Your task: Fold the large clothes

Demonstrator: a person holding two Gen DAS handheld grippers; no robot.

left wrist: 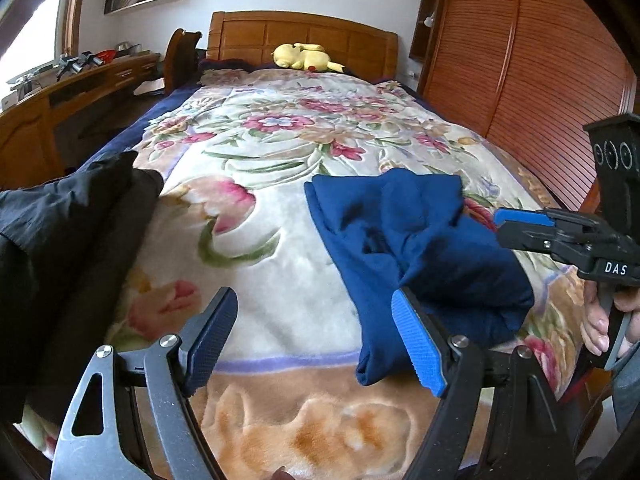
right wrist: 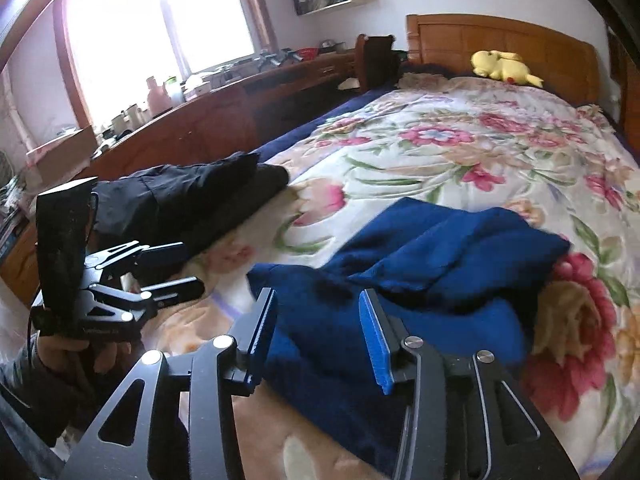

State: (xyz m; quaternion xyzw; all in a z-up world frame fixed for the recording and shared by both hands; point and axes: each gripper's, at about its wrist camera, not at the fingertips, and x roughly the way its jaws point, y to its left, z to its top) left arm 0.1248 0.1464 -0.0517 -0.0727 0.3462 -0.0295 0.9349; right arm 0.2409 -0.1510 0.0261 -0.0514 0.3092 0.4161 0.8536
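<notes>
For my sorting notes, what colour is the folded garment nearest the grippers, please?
Dark blue garment, clearest in the left wrist view.

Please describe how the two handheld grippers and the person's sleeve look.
Left gripper: black metal linkage with silver rivets and ribbed blue pads. Right gripper: same build; white "DAS" lettering on its body, black upright block on top. A grey sleeve covers the left wrist.

On the bed (left wrist: 280, 280) lie one blue garment (left wrist: 420, 240), one black garment (left wrist: 72, 220), one yellow plush (left wrist: 304, 56), with two grippers over it.
</notes>
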